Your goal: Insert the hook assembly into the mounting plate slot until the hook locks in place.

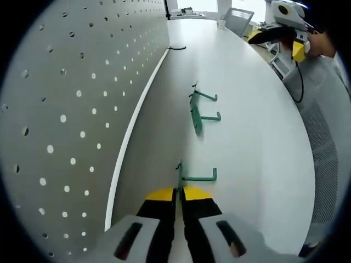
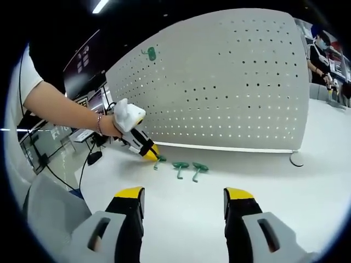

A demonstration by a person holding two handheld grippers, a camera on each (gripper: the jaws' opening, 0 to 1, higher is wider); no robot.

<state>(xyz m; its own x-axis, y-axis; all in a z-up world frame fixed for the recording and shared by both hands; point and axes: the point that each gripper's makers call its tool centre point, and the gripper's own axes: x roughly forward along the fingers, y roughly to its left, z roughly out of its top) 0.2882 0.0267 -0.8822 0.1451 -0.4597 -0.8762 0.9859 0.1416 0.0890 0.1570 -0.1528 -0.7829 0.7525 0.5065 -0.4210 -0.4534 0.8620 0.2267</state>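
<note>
Three green hooks lie in a row on the white table (image 1: 258,142) beside the upright pegboard (image 1: 71,109). My left gripper (image 1: 179,193) is shut on the flat plate of the nearest hook (image 1: 198,176); its arm points right. The other two hooks (image 1: 201,117) (image 1: 204,96) lie farther along. In the right gripper view a hand holds the left gripper (image 2: 151,153) at the leftmost hook (image 2: 159,160), with the two loose hooks (image 2: 180,166) (image 2: 198,169) beside it. My right gripper (image 2: 184,193) is open above the table, holding nothing. Another green hook (image 2: 151,53) hangs high on the pegboard (image 2: 230,87).
The pegboard's base foot (image 2: 296,160) rests on the table at its right end. A dark cable (image 1: 176,48) lies by the board's far end. The right gripper (image 1: 285,24) shows beyond the table's edge. A person (image 2: 318,55) stands far right. Chairs stand at the far end.
</note>
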